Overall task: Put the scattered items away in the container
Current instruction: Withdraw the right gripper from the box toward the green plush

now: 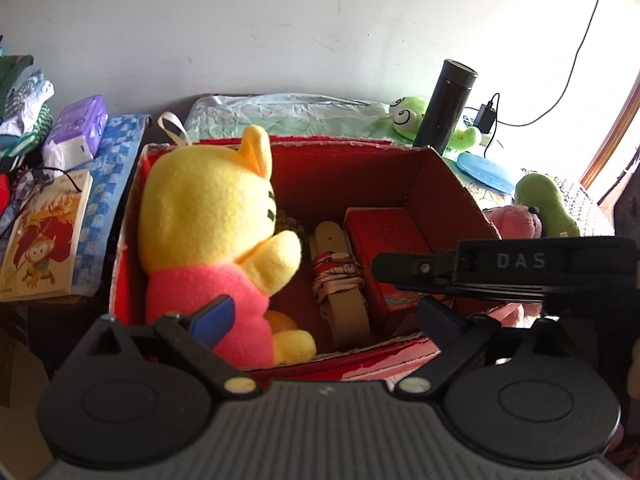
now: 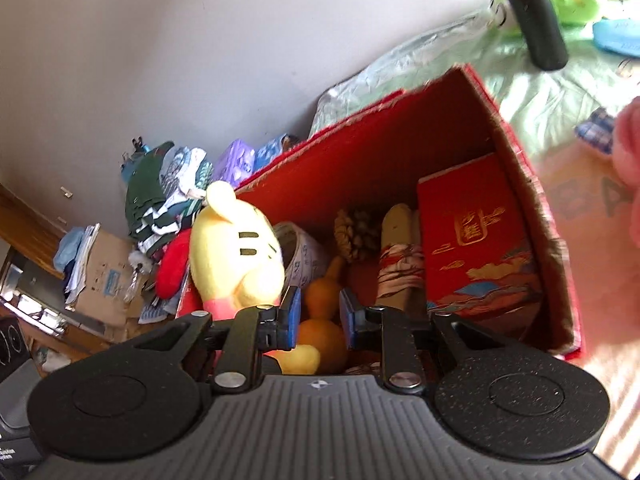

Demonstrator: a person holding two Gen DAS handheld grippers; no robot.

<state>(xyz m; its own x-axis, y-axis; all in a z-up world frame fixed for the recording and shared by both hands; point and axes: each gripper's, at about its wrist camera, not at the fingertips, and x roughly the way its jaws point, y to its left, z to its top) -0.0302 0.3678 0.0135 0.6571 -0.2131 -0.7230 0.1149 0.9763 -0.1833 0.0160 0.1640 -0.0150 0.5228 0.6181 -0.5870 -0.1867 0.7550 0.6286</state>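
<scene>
The yellow bear (image 1: 216, 216) is sitting inside the red box (image 1: 448, 176), leaning on its left wall, so the step in hand looks like letting go and pulling away. To do it well, the left gripper (image 1: 324, 316) should be lifted straight up and back, so the bear is not dragged out or tipped over. Its fingers (image 1: 212, 316) are spread wide, one beside the bear's pink shirt, and nothing is held. The right gripper (image 2: 319, 316) hangs over the box edge. Its fingers (image 2: 290, 312) are only a little apart, with nothing pinched; an orange gourd (image 2: 320, 320) is seen behind the gap.
</scene>
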